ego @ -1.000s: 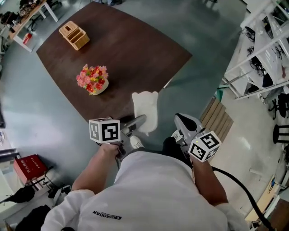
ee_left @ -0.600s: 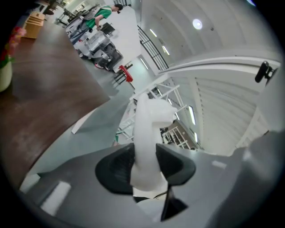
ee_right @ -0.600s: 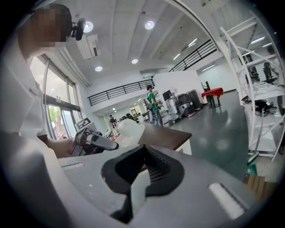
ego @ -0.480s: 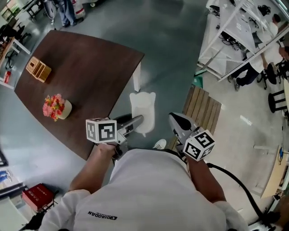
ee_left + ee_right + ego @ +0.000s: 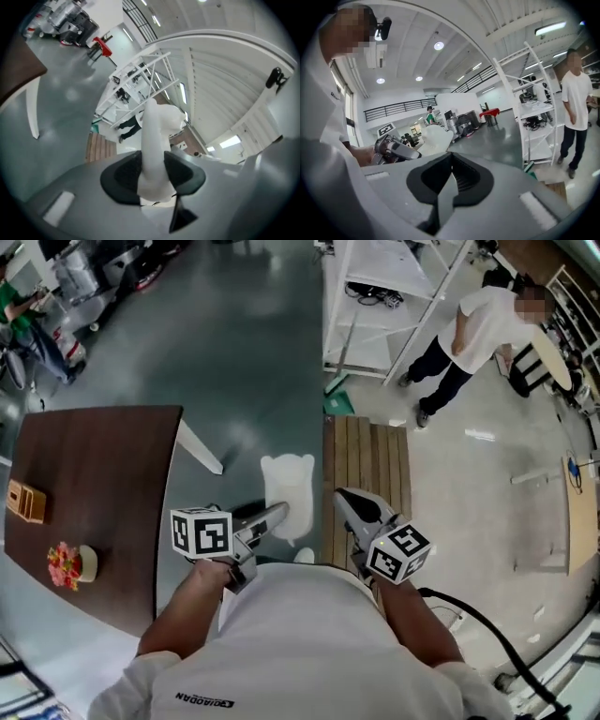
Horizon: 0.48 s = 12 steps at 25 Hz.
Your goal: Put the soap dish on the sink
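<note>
The soap dish (image 5: 286, 486) is a white, flat tray with two small ears at its far end. My left gripper (image 5: 281, 513) is shut on its near edge and carries it in the air over the grey floor. In the left gripper view the soap dish (image 5: 154, 140) stands on edge between the black pads (image 5: 123, 173). My right gripper (image 5: 345, 499) hangs beside it to the right, shut and empty. The right gripper view shows its own jaws (image 5: 449, 180) closed together, with the soap dish (image 5: 433, 139) and the left gripper (image 5: 401, 151) off to the left. No sink is in view.
A dark brown table (image 5: 94, 493) with a flower pot (image 5: 70, 563) and a wooden box (image 5: 25, 500) lies at the left. A slatted wooden platform (image 5: 366, 460) lies just ahead. Behind it stand a white metal rack (image 5: 384, 296) and a person (image 5: 469, 334).
The whole view has swung: the table slid from the middle to the left edge, and the wooden platform, rack and standing person came in. Both grippers keep their hold and spacing.
</note>
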Each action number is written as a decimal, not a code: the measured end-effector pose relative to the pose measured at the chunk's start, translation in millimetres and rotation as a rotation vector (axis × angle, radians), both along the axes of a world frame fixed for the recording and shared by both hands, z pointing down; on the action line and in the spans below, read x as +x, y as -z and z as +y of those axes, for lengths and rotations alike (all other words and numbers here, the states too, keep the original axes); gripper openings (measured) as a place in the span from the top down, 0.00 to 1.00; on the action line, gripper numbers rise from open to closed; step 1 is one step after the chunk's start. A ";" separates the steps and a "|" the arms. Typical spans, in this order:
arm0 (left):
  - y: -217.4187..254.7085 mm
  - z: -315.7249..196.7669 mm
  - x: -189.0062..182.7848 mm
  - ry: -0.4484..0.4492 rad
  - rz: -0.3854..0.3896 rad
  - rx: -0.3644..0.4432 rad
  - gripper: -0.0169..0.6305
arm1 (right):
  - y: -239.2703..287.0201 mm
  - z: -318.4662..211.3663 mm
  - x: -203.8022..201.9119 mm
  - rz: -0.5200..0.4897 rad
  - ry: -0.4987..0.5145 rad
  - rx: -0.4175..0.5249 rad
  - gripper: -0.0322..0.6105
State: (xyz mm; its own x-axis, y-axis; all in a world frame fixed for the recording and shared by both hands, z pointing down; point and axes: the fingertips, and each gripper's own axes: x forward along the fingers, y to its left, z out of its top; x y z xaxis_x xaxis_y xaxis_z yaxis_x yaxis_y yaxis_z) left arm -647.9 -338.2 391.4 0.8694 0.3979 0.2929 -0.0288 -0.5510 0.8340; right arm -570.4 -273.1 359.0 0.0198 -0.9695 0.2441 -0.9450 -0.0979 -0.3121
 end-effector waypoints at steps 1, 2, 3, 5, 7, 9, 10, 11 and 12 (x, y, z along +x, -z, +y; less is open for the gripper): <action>1.1 9.9 11.6 -0.041 0.000 -0.003 0.72 | -0.5 11.7 9.5 -0.003 -0.039 0.001 0.95; 2.2 19.6 22.4 -0.081 0.000 -0.003 0.72 | -0.7 23.1 17.8 -0.005 -0.076 0.003 0.95; 3.7 28.7 32.3 -0.124 0.001 0.001 0.72 | -0.5 34.3 25.0 -0.006 -0.115 0.006 0.95; 7.0 46.2 49.8 -0.210 0.006 0.012 0.72 | 0.9 56.3 36.4 -0.005 -0.194 0.018 0.95; 9.0 62.8 65.4 -0.287 0.007 0.015 0.72 | 1.0 78.5 46.2 -0.009 -0.276 0.026 0.95; 8.0 77.1 81.2 -0.350 -0.004 0.014 0.72 | 0.0 100.6 55.4 -0.023 -0.357 0.027 0.95; 7.8 83.6 90.3 -0.381 -0.010 0.013 0.72 | 0.0 111.1 59.9 -0.029 -0.395 0.025 0.95; 8.4 90.2 99.8 -0.411 -0.012 0.011 0.72 | 0.4 121.4 64.2 -0.033 -0.432 0.023 0.95; 9.8 97.4 108.6 -0.443 -0.013 0.006 0.72 | 1.1 131.4 68.0 -0.036 -0.469 0.019 0.95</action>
